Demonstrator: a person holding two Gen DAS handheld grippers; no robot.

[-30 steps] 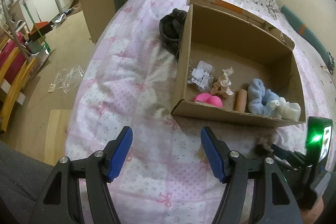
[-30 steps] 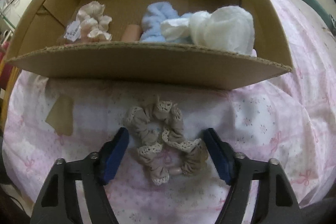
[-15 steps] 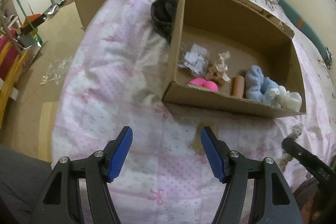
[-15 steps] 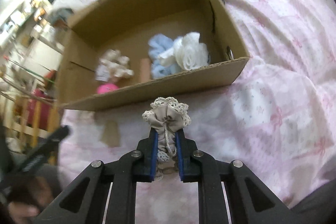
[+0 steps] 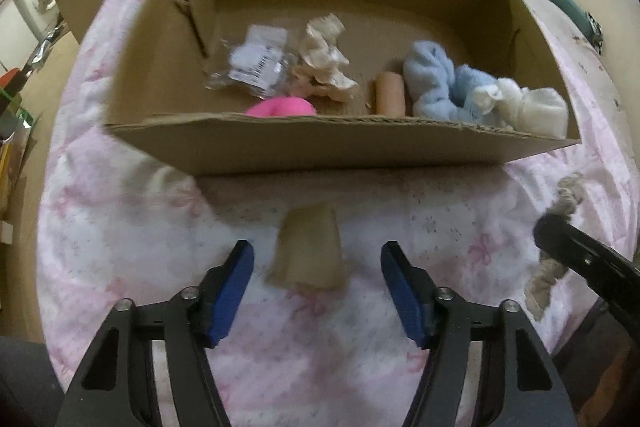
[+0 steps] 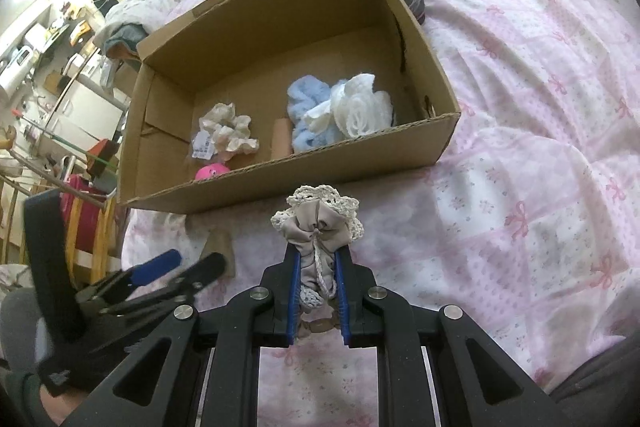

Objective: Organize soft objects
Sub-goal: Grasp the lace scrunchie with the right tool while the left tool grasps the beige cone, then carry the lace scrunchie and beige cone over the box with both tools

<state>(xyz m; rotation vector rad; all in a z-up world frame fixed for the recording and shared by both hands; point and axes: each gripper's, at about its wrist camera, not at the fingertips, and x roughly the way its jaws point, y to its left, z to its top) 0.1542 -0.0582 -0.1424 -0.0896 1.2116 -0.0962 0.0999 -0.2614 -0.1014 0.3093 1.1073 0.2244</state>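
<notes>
The lace-trimmed scrunchie has been lifted off the quilt – pinched by the right gripper at lower centre, ready for the box – while the left gripper is held spread.

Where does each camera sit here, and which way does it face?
Left wrist: on the open left gripper, low over the bed, facing the box; a beige pad lies between its fingers, right gripper at the edge.
Right wrist: on the right gripper, shut on the scrunchie, raised and looking down into the box; left gripper at lower left.
Shared: box, contents, pad, bedspread, scrunchie.
</notes>
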